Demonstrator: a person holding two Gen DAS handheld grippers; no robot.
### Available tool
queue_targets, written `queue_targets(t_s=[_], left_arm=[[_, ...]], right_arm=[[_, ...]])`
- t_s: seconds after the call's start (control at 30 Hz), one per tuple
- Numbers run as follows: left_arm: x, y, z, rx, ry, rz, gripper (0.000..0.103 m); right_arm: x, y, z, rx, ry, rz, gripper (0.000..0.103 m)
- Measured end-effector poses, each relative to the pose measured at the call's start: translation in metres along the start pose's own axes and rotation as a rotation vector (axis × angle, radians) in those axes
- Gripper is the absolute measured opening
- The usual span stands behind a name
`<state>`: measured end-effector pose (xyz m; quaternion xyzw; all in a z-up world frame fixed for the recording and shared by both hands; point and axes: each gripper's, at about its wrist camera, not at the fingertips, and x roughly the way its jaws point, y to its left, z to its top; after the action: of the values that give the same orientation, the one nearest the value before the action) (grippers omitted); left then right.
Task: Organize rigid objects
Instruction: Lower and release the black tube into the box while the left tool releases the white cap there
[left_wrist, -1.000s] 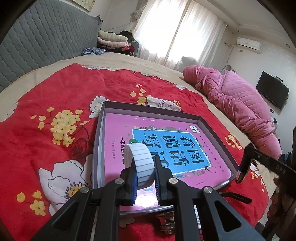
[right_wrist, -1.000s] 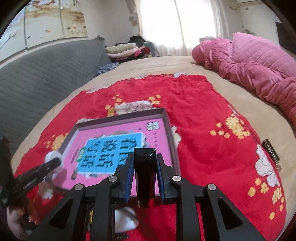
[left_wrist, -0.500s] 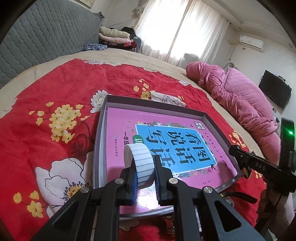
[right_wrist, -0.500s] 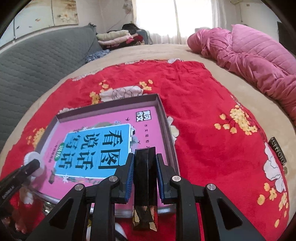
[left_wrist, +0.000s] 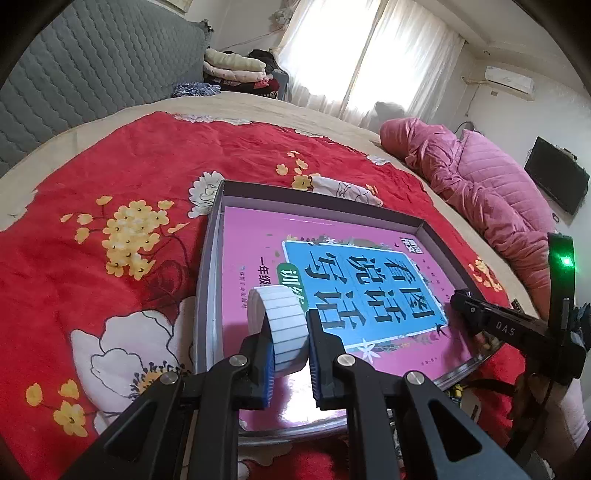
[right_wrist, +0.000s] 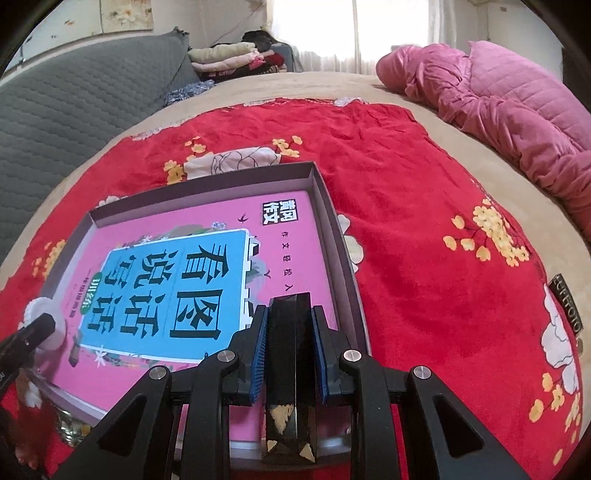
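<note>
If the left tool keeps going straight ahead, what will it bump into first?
Probably the pink book lying in the shallow box. The left tool, shut on the white tape roll, points down and forward over it, though depth is hard to judge.

A white roll of tape (left_wrist: 282, 328), its outer face ruled with thin dark lines, stands on edge, pinched between two blue-padded fingers above the near left part of the pink book. The black faceted box (right_wrist: 290, 373), long and glossy with gold flecks at its near end, is clamped lengthwise between another pair of fingers over the book's near right corner. The pink book (right_wrist: 288, 236), with a blue panel of large dark characters, lies flat inside a shallow grey tray (left_wrist: 325, 212) on the red flowered blanket.
</note>
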<state>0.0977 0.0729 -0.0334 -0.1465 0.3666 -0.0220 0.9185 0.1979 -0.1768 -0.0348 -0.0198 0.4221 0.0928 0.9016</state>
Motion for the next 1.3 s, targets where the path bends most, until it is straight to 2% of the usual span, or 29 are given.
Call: queue_targets(t_s=[0.17, 0.5, 0.7, 0.77, 0.8, 0.97, 1.3], left_arm=[[0.001, -0.002, -0.001, 0.017, -0.003, 0.022, 0.015], [0.003, -0.004, -0.002, 0.040, 0.009, 0.035, 0.016], [0.005, -0.003, -0.002, 0.036, 0.025, 0.016, 0.017], [0.005, -0.003, -0.002, 0.039, 0.027, 0.012, 0.017], [0.005, -0.002, -0.003, 0.039, 0.029, 0.009, 0.017], [0.005, 0.000, -0.001, 0.040, 0.035, -0.006, 0.017], [0.001, -0.006, -0.008, 0.098, 0.055, -0.002, 0.017]], right_arm=[[0.003, 0.004, 0.000, -0.021, 0.005, -0.025, 0.023], [-0.007, -0.002, -0.006, 0.020, 0.020, 0.022, 0.024], [-0.019, -0.004, -0.015, 0.026, 0.007, 0.047, 0.027], [-0.024, -0.005, -0.017, 0.031, -0.009, 0.051, 0.031], [-0.028, -0.006, -0.018, 0.037, -0.021, 0.057, 0.037], [-0.049, -0.013, -0.020, 0.065, -0.071, 0.080, 0.045], [-0.063, -0.018, -0.024, 0.094, -0.085, 0.103, 0.048]])
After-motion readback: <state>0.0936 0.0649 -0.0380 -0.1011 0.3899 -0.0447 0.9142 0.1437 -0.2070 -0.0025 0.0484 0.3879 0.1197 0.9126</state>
